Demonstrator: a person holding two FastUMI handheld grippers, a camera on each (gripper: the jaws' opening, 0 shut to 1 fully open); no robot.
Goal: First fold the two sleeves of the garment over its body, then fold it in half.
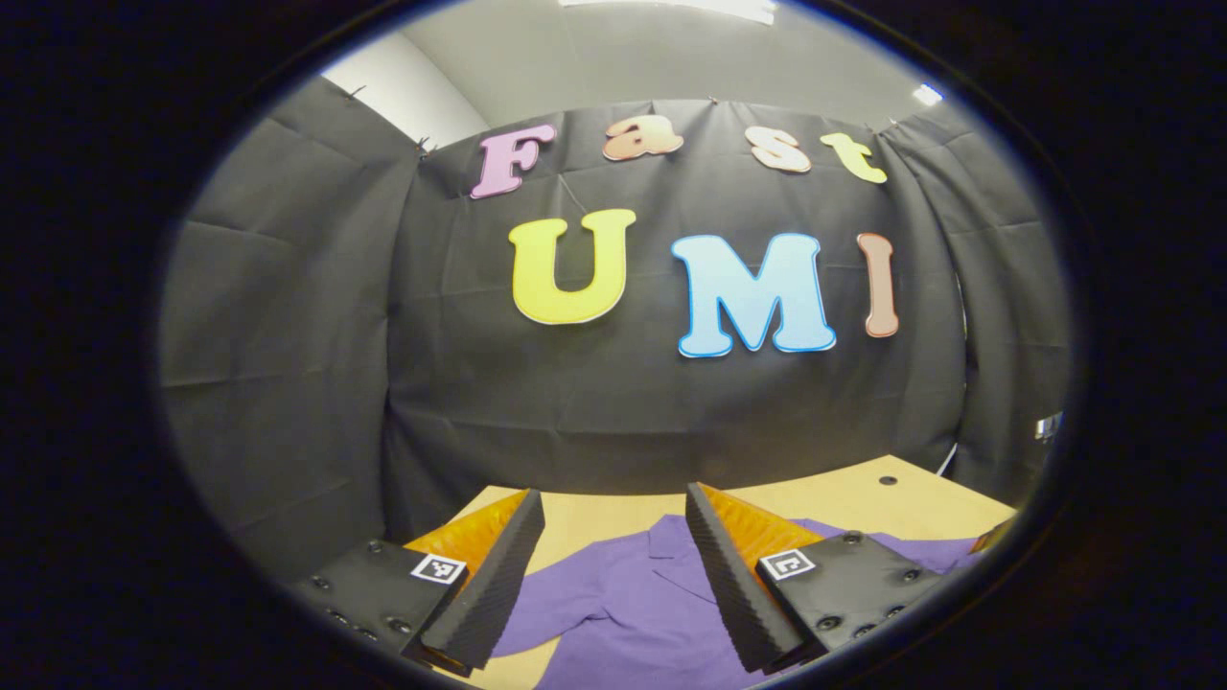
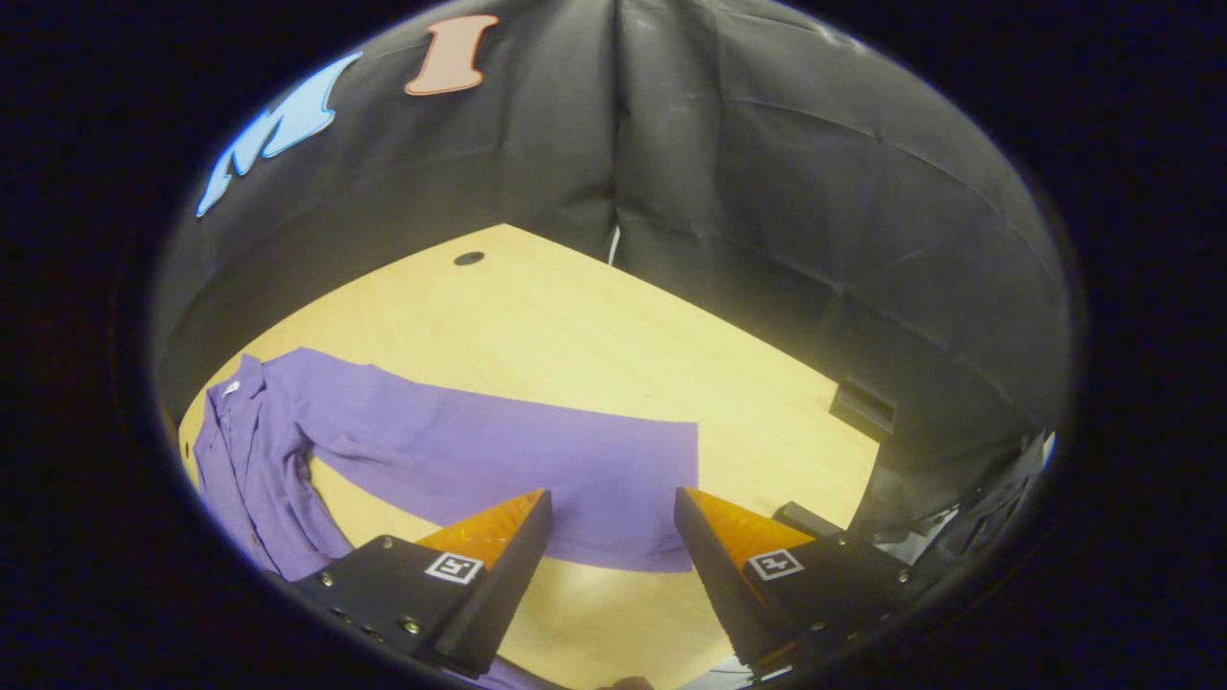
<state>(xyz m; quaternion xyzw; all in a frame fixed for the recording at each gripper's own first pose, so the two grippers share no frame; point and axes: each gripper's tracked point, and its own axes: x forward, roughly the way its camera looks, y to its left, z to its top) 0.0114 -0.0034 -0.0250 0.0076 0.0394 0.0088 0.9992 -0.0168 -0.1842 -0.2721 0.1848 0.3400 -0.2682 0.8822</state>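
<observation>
- Your left gripper (image 1: 613,565) hangs with its fingers spread wide above the collar of the purple shirt (image 1: 633,613), gripping nothing.
- Your right gripper (image 2: 613,546) is likewise spread, empty, over the cuff end of the shirt's sleeve (image 2: 498,460).
- That sleeve lies stretched out flat across the tabletop (image 2: 594,326), toward its far corner.

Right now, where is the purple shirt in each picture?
Left gripper view: the purple shirt lies at the bottom centre, its collar between the left gripper fingers.
Right gripper view: it lies lower left, one sleeve stretched out toward the open right gripper.
Shared landmark: the round hole in the wooden table.
</observation>
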